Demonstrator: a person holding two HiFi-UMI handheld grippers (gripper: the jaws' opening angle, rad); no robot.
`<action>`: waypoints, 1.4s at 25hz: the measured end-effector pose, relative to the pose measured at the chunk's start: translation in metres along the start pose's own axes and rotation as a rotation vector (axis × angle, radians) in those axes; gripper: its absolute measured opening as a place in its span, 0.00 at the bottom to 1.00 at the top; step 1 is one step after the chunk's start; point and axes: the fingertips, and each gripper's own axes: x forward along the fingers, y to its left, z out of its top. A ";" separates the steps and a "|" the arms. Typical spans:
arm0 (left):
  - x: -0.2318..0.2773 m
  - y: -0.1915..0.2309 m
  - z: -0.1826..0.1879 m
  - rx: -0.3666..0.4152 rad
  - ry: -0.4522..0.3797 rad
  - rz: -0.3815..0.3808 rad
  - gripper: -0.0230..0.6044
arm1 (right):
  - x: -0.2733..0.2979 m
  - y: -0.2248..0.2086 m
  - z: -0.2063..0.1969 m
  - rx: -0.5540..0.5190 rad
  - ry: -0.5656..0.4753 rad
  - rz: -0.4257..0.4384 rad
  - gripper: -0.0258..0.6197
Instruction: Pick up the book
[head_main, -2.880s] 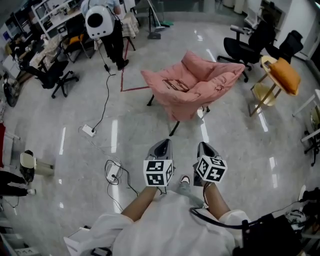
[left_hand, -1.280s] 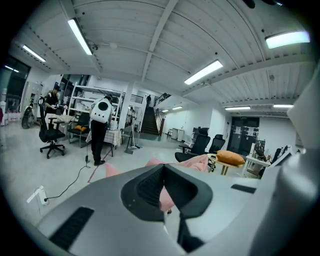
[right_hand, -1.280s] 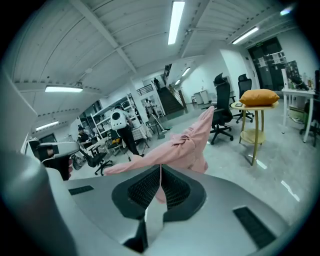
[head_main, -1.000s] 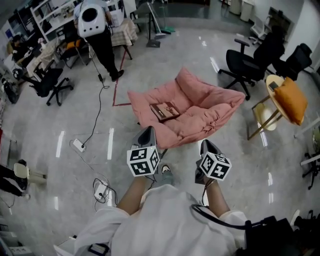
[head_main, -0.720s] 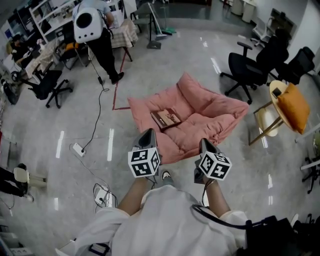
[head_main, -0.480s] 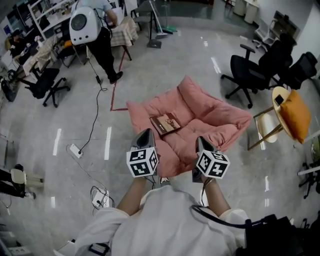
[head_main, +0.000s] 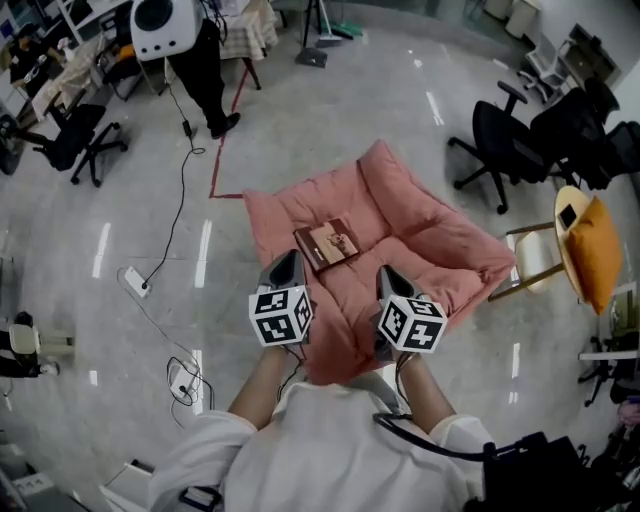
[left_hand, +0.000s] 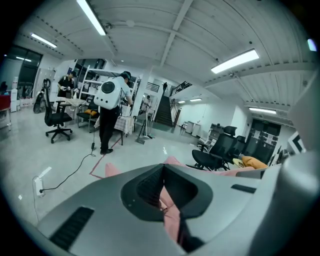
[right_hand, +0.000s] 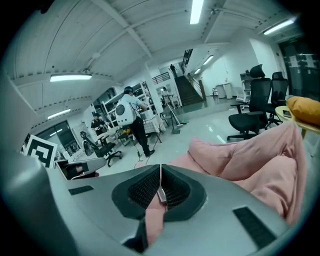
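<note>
Polished grey floor (head_main: 300, 130) fills an open office hall, with a pink padded chair (head_main: 420, 230) standing alone in the middle of it.

**Change noted.** Over the last few seconds the chair has drawn from well ahead to directly under the person's reach. Both grippers now overlap the chair's front edge, where a second ago they hung short of it. This reads as an approach nearly finished and a pick not yet begun.

**Task object.** The book (head_main: 327, 243) lies flat and untouched on the chair's seat, toward the chair's left half. It sits just beyond the tip of the left gripper (head_main: 288, 256) and is the nearer reach for that side.

**Grippers.** The left gripper's jaws are pressed together with nothing between them. The right gripper (head_main: 384, 272) is likewise closed and empty, with only pink fabric visible past its tips. Either one would have to spread its jaws before it could take the book.

**Edges.**
- The book's near edge faces the grippers and rests on soft padding, which should yield under a jaw.
- The chair's raised cushioned back and right arm rise beyond and to the right of the book.
- The chair's left edge is lower and close beside the book.

**Clearance.**
- Left of the chair, a floor cable (head_main: 180, 190) and a power strip (head_main: 135, 283) lie well apart from it.
- Right of the chair, black office chairs (head_main: 500, 140) and a wooden side table with an orange cushion (head_main: 590, 250) stand clear of it.
- A person with a white backpack (head_main: 170, 20) stands far beyond the chair.
</note>
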 end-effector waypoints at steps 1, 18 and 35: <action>0.004 0.000 -0.005 -0.004 0.015 0.003 0.04 | 0.005 -0.001 -0.003 -0.005 0.014 0.003 0.09; 0.106 -0.053 0.044 -0.051 0.031 -0.016 0.04 | 0.084 -0.070 0.012 0.007 0.141 0.073 0.09; 0.201 0.050 -0.143 -0.245 0.238 0.280 0.22 | 0.169 -0.087 -0.057 0.014 0.344 0.127 0.09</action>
